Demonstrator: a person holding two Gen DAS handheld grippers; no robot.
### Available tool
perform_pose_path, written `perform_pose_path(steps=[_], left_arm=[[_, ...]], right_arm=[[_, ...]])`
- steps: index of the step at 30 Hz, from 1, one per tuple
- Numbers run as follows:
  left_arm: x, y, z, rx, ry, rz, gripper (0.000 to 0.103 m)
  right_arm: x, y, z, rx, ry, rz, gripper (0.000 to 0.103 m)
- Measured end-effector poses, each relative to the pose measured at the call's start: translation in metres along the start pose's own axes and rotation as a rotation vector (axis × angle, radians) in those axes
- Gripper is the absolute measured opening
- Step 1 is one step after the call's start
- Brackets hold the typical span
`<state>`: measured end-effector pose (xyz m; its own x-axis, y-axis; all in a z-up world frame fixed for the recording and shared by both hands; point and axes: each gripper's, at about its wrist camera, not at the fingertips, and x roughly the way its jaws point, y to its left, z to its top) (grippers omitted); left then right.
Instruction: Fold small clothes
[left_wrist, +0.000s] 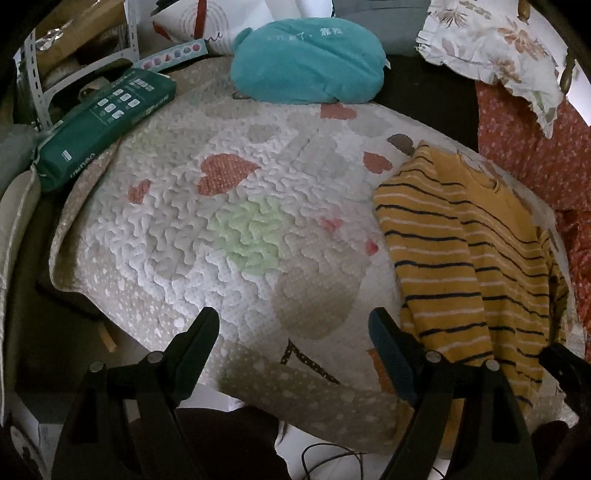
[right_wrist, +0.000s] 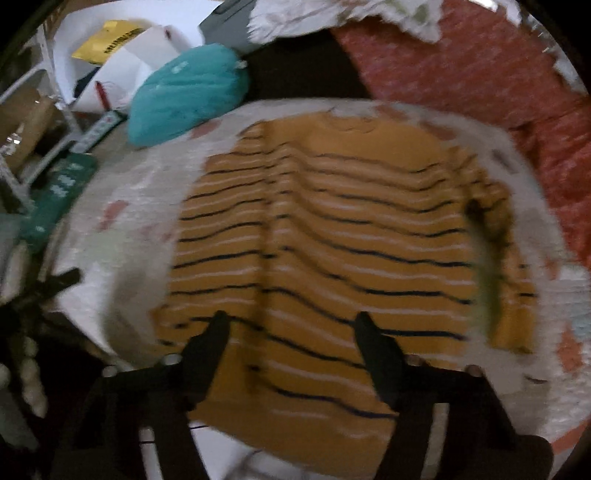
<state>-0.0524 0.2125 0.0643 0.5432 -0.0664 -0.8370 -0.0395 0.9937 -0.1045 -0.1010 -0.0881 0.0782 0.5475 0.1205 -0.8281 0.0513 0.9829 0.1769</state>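
Observation:
A small mustard-yellow sweater with dark and white stripes (right_wrist: 325, 236) lies flat on a quilted heart-print mat (left_wrist: 229, 221). Its left sleeve looks folded in over the body. In the left wrist view the sweater (left_wrist: 469, 258) lies at the right. My left gripper (left_wrist: 293, 325) is open and empty above the bare mat, left of the sweater. My right gripper (right_wrist: 291, 326) is open and empty above the sweater's lower hem. The right wrist view is blurred.
A teal cushion (left_wrist: 306, 62) lies at the mat's far edge. A green package (left_wrist: 103, 122) sits at the far left. Red patterned fabric (right_wrist: 498, 85) and a floral cloth (left_wrist: 495, 48) lie to the right. Shelving and boxes (right_wrist: 33, 122) stand at the left.

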Motion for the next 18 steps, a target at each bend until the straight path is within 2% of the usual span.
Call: perform_pose_path(steps=[3, 7, 13, 14, 15, 18], left_arm=[[0.002, 0.002, -0.001, -0.003, 0.006, 0.025, 0.083], [-0.002, 0.011, -0.004, -0.007, -0.008, 0.036, 0.083], [-0.005, 0.037, -0.005, -0.077, -0.007, 0.024, 0.083], [-0.005, 0.041, -0.005, -0.089, -0.008, 0.02, 0.083], [-0.006, 0.046, -0.005, -0.103, -0.01, 0.013, 0.083], [-0.01, 0.06, -0.006, -0.147, -0.025, -0.018, 0.083]], right_arm=[[0.02, 0.006, 0.006, 0.024, 0.048, 0.073, 0.052], [0.057, 0.01, 0.011, 0.055, 0.131, 0.116, 0.052], [0.105, 0.018, 0.007, 0.008, 0.225, -0.002, 0.049], [0.103, 0.023, 0.007, -0.012, 0.218, -0.018, 0.022], [0.1, 0.027, 0.009, -0.016, 0.217, 0.002, 0.007], [0.079, 0.049, 0.02, -0.034, 0.162, 0.025, 0.007]])
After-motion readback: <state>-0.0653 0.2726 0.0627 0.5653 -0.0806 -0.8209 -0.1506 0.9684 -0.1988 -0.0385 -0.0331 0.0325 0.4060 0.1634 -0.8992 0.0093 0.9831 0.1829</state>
